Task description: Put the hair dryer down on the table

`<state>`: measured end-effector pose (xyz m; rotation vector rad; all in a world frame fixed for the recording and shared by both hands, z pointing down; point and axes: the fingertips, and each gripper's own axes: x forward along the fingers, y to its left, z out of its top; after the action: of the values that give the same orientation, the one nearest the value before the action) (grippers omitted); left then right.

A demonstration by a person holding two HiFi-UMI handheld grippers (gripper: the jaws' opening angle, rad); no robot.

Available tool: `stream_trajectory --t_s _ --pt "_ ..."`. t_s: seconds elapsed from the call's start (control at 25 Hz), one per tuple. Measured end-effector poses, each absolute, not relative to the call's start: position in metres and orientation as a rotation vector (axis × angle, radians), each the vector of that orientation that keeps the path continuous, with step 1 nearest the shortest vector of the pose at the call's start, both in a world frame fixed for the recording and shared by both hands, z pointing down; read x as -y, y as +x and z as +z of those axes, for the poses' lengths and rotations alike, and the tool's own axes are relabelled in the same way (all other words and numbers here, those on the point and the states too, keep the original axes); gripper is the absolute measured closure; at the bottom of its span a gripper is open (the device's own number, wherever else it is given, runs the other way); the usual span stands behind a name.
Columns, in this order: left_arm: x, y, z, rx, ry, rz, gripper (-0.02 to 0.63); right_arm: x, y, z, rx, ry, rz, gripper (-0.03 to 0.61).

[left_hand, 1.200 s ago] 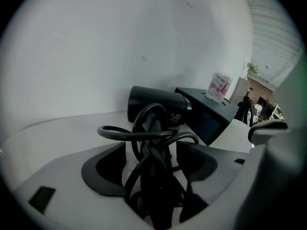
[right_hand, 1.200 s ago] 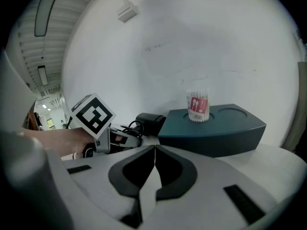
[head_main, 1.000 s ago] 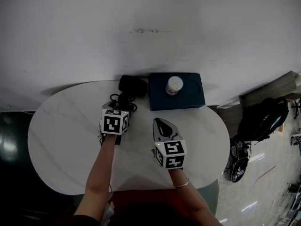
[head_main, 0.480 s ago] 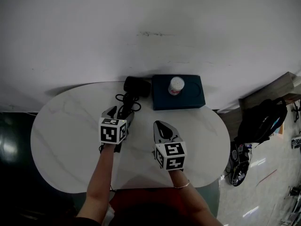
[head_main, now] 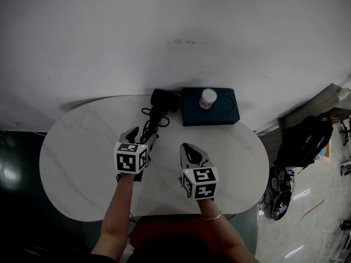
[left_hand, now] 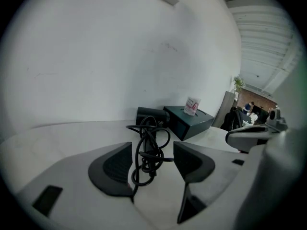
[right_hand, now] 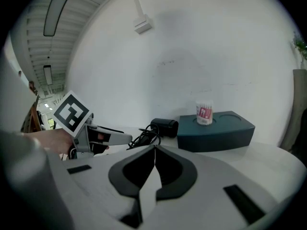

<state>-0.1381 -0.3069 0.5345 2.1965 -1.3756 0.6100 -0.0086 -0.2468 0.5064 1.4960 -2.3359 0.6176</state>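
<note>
The black hair dryer (head_main: 165, 99) lies on the white oval table (head_main: 77, 163) against the back edge, its coiled cord (head_main: 154, 120) trailing toward me. My left gripper (head_main: 142, 135) sits just short of the cord. Its jaws stand wide and are closing. In the left gripper view the cord (left_hand: 148, 152) shows in the gap between the fingers, and neither pad touches it. The left gripper (left_hand: 152, 145) holds nothing. My right gripper (head_main: 187, 147) hovers at mid-table to the right, shut and empty (right_hand: 155, 150). The right gripper view shows the dryer (right_hand: 164, 127) farther back.
A dark teal box (head_main: 210, 108) stands right of the dryer, with a small tub of cotton swabs (head_main: 208, 98) on top. The wall runs close behind the table. A black backpack (head_main: 304, 141) rests on the floor at the right.
My left gripper has drawn back toward me, away from the hair dryer, which stays on the table. The right gripper has hardly moved.
</note>
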Motion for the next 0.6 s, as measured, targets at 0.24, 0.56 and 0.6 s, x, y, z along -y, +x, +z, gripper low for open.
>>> stream_trajectory --t_s 0.24,0.56,0.6 --pt "0.285 -0.149 0.518 1.394 2.203 0.540 0.383 0.230 -0.015 0.499 2.344 1.513 0.603 0.563" --pt "0.255 -0.155 0.500 1.409 2.246 0.496 0.432 0.208 -0.021 0.488 2.359 1.538 0.595 0.563" --pt "0.252 -0.156 0.498 1.409 2.253 0.489 0.440 0.205 -0.021 0.487 2.361 1.542 0.601 0.563"
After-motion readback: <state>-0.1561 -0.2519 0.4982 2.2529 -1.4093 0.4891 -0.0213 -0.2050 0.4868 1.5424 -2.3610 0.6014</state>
